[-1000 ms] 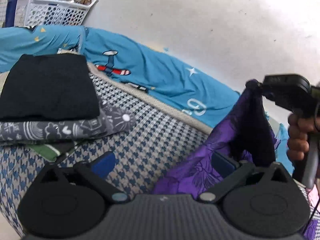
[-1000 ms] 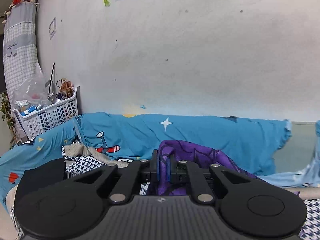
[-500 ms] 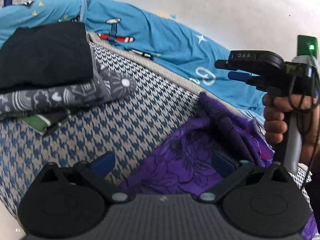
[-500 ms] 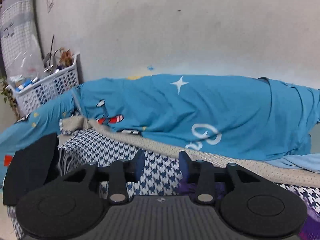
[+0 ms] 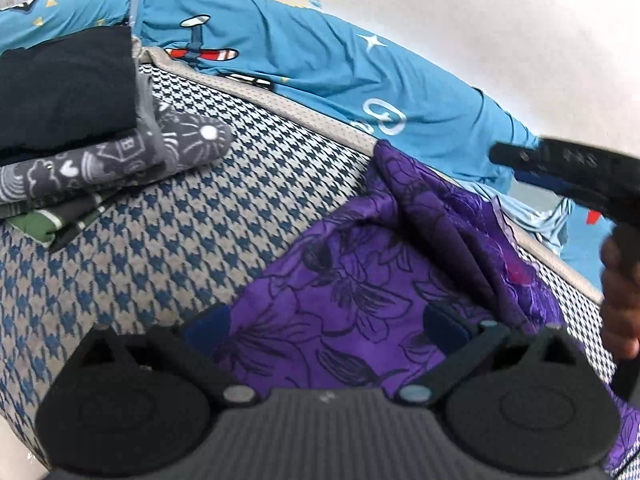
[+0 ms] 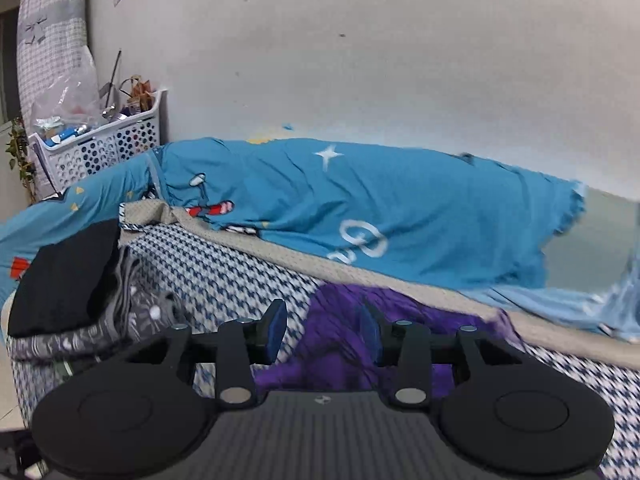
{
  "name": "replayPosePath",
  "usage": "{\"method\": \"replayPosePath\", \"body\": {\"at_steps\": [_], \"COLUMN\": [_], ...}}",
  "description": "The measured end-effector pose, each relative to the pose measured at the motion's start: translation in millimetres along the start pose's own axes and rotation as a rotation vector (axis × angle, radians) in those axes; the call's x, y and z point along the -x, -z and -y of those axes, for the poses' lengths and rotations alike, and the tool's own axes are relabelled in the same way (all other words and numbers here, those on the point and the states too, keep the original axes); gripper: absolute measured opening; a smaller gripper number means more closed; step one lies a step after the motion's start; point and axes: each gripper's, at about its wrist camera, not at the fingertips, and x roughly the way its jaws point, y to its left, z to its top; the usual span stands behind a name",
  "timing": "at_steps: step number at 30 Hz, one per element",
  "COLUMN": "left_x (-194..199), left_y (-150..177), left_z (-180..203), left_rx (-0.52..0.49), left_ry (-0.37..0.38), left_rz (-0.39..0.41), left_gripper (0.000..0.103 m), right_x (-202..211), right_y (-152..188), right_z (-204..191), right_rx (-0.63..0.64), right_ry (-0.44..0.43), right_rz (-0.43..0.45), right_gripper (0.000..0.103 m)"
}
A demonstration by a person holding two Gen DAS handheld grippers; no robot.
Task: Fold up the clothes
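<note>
Purple garment lies crumpled on the bed; left gripper gapes wide above it, right gripper at 3 o'clock parted, empty

Purple garment — glossy, satiny cloth

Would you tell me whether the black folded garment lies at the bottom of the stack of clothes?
No, the black folded garment lies on top of the stack, above the grey patterned garment.
</note>
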Motion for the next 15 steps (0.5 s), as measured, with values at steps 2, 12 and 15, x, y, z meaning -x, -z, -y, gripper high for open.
{"method": "replayPosePath", "body": {"at_steps": [2, 12, 15], "left_x": [-2.0, -13.9, -18.8], "left_y": [1.9, 12.3, 15.5], "left_z": [4.8, 25.9, 30.7], "left_rx": [-0.011, -0.067, -0.081], "left_ry": [0.002, 0.015, 0.009], "left_rz": [-0.006, -0.041, -0.054], "left_gripper": [0.102, 0.102, 0.102], "right_x": [11.9, 57.3, 59.5], "right_y": [10.2, 65.4, 77.9], "right_z": [12.7, 96.3, 117.9], "right_rx": [-0.025, -0.182, -0.231], "right_ry": [0.019, 0.177, 0.214], "right_rz": [-0.002, -0.014, -0.020], "right_gripper": [0.042, 0.048, 0.048]}}
